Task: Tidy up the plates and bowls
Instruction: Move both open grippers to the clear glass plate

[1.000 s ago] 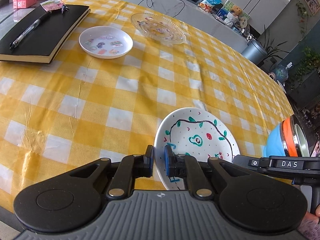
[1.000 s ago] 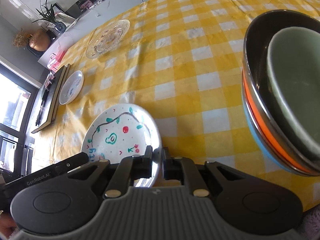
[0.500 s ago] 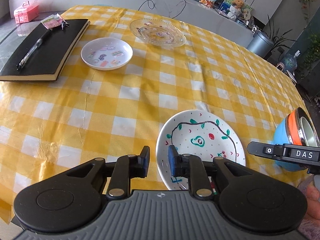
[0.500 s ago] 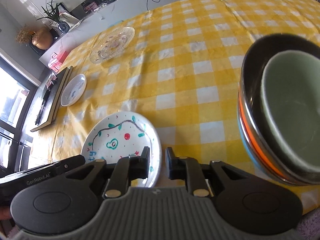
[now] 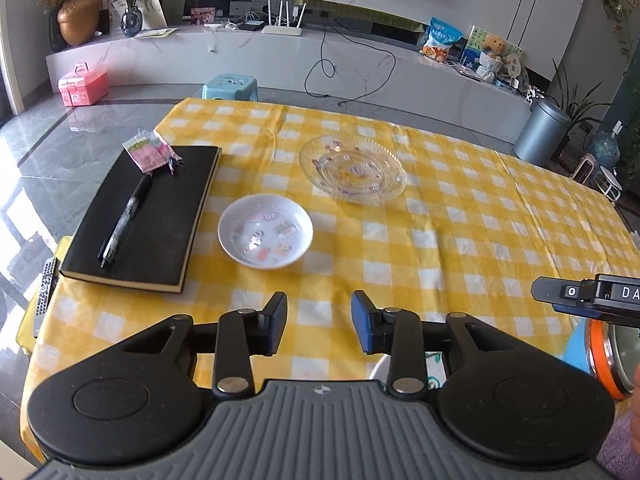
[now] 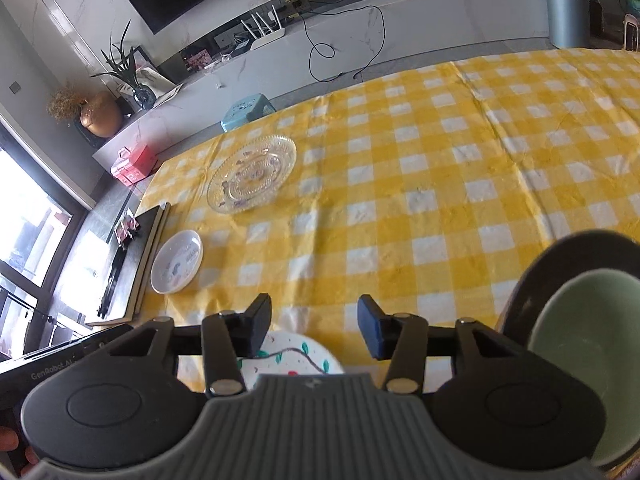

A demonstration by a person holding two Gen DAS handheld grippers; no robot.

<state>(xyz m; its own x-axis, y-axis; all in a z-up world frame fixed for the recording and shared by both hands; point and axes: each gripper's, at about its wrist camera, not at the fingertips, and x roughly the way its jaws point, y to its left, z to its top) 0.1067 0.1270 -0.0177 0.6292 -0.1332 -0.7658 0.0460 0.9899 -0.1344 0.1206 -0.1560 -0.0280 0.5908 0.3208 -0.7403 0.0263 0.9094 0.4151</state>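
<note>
Both pairs of tongs are released, jaws spread wide with nothing between them. The left tongs (image 5: 319,328) hang over the near edge of the worktop (image 5: 480,216), which wears a yellow-and-white checked cloth; the right tongs (image 6: 314,326) hang over the same near edge, a little further right.

The painted plate (image 6: 296,360) (white, with a dark vine line, green leaves and a red dot) lies flat on the cloth at the near edge, mostly hidden under the right tongs' body. In the left view only a sliver of it shows, below the right-hand finger.

At the near right stands a stack of bowls (image 6: 576,344): a pale green bowl nested inside a dark metal one. The left view shows the stack's side as a blue and orange wall with a steel rim, partly behind the other tool.

Further out, left of centre, a small white dish (image 5: 265,230) with printed pictures sits on the cloth. Beyond it and to its right is a clear glass plate (image 5: 353,168) with a ribbed rim, apart from the dish. At the far left lies a black notebook (image 5: 144,216) carrying a pen (image 5: 126,220) and a small pink packet (image 5: 149,151).
</note>
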